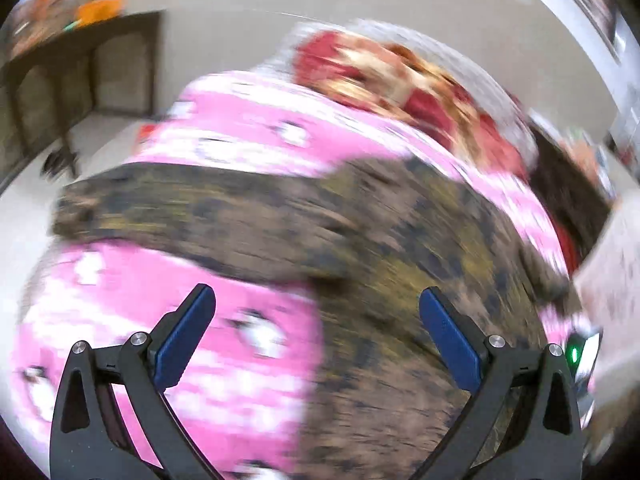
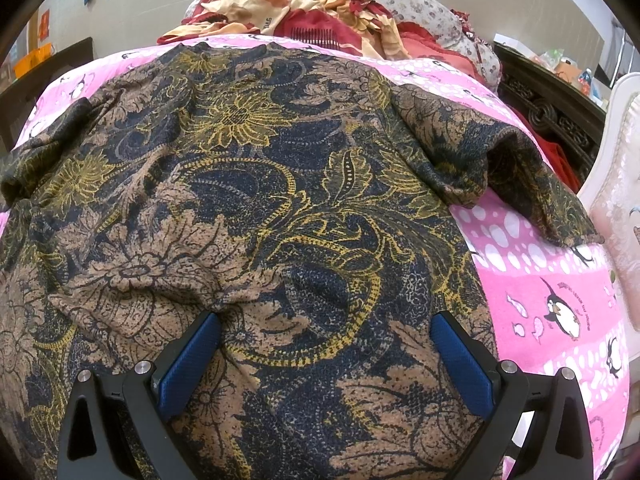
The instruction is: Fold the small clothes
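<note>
Both grippers, left [image 1: 316, 312] and right [image 2: 326, 338], hang spread wide over the brown-navy floral shirt [image 2: 248, 184] on a pink penguin-print sheet [image 2: 560, 280].

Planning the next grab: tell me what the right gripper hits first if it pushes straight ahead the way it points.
Most likely the floral brown-and-navy garment. The right gripper is open, its fingers spread over that cloth, which fills the view ahead. The pink penguin sheet lies off to the side. Depth is unclear.

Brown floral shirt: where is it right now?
The brown floral shirt lies spread on the pink penguin sheet, filling the right wrist view under the open right claw, with the red quilt heaped beyond it.
</note>
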A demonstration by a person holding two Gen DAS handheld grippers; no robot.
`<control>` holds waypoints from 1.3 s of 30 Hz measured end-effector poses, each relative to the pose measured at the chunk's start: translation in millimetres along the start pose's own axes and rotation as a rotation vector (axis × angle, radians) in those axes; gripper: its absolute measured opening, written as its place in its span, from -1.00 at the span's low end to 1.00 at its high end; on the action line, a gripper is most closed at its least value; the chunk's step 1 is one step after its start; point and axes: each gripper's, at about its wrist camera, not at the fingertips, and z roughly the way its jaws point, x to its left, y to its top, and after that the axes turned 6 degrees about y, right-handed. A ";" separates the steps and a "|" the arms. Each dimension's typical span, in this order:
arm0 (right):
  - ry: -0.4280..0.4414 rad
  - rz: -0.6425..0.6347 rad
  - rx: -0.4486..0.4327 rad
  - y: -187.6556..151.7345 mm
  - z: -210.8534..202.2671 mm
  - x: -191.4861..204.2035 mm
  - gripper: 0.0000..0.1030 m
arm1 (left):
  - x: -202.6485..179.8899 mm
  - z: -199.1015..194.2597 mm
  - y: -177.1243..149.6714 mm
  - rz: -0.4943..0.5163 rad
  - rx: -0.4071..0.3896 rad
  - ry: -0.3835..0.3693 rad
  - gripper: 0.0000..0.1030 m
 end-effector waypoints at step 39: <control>0.005 0.003 0.000 1.1 2.5 0.0 1.00 | 253.5 -41.0 135.1 -0.547 -0.329 0.247 -0.90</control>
